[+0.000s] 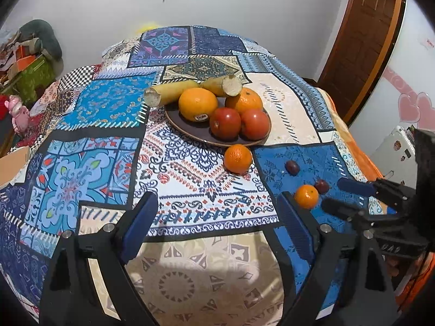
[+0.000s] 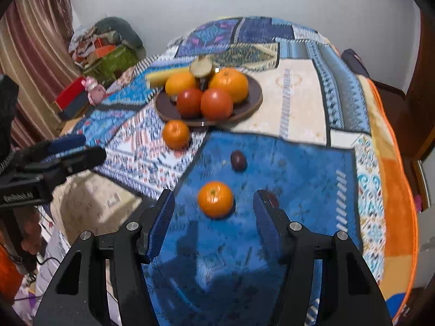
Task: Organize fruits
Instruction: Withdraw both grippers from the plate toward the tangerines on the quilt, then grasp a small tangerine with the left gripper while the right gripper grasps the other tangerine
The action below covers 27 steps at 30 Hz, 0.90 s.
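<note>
Two tangerines lie loose on the patchwork cloth (image 2: 304,95): our right gripper (image 2: 214,212) hangs with jaws spread, empty, just short of the near tangerine (image 2: 215,198), while the other tangerine (image 1: 238,158) touches the brown plate (image 1: 187,129) of oranges and tomatoes. Our left gripper (image 1: 217,214) gapes wide over bare cloth.

Home room: patchwork tablecloth (image 1: 108,103), wooden door (image 1: 361,40), wall heart decals (image 1: 413,106).
</note>
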### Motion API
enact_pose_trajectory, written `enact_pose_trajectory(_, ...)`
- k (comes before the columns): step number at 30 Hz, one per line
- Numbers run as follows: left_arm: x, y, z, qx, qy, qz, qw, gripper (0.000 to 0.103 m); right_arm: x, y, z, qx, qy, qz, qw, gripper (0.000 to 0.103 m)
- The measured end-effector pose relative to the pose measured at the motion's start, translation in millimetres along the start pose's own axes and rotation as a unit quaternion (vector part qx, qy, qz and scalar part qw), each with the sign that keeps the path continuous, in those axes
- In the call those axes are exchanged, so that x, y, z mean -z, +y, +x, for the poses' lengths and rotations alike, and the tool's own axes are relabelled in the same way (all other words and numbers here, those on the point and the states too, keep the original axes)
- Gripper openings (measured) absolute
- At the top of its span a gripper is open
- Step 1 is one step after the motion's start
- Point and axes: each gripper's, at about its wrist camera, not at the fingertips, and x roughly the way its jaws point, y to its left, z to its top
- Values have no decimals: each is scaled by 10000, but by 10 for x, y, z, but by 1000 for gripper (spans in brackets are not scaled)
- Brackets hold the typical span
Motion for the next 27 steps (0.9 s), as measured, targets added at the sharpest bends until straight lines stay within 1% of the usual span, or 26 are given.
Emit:
enact_pose_trajectory(1,19,-2,13,14,17,-8,10000,90,20,3,39,-22,56,1,10000,52)
enact_pose_trajectory(3,42,-6,43,-10,48,12,10000,90,42,11,88,-58,143,8,9999,43)
enact_pose_trajectory(5,59,-19,80,-20,80,63,9999,88,54,8,130,-82,204,23,9998,38)
enact_pose_trajectory(6,60,-22,98,5,95,85,9999,87,60,5,143,-82,216,38,9997,38)
enact_pose_trajectory(8,43,-9,162,136,219,40,9997,81,51,-8,175,-21,247,44,9997,37)
enact_pose_trajectory(11,2,8,250,233,394,-61,9989,76,43,-47,216,-34,300,128,9995,37)
enact_pose_trajectory(13,-38,-23,315,192,456,12,9988,74,34,-68,242,-82,337,139,9993,37)
enact_pose_trajectory(15,-73,-58,361,128,470,101,9988,74,22,-73,265,-115,352,124,9992,37)
enact_pose_trajectory(16,-101,-76,394,118,481,133,9987,74,12,-76,274,-117,351,107,9993,37)
enact_pose_trajectory(17,-121,-87,422,121,487,135,9986,74,3,-77,284,-148,364,101,9992,33)
enact_pose_trajectory(19,-179,-101,489,157,515,116,9985,74,-16,-79,290,-207,382,93,9990,33)
enact_pose_trajectory(21,-246,-116,560,244,549,116,9981,71,-26,-70,282,-312,419,46,9986,33)
enact_pose_trajectory(22,-281,-125,593,243,550,154,9981,67,-34,-72,263,-337,411,21,9986,33)
enact_pose_trajectory(23,-315,-142,628,214,554,203,9980,63,-48,-76,234,-316,379,-13,9988,33)
enact_pose_trajectory(26,-426,-156,765,119,616,252,9977,60,-110,-129,157,-282,238,-13,9993,33)
enact_pose_trajectory(27,-457,-157,806,105,642,245,9976,57,-134,-159,131,-279,186,18,9994,33)
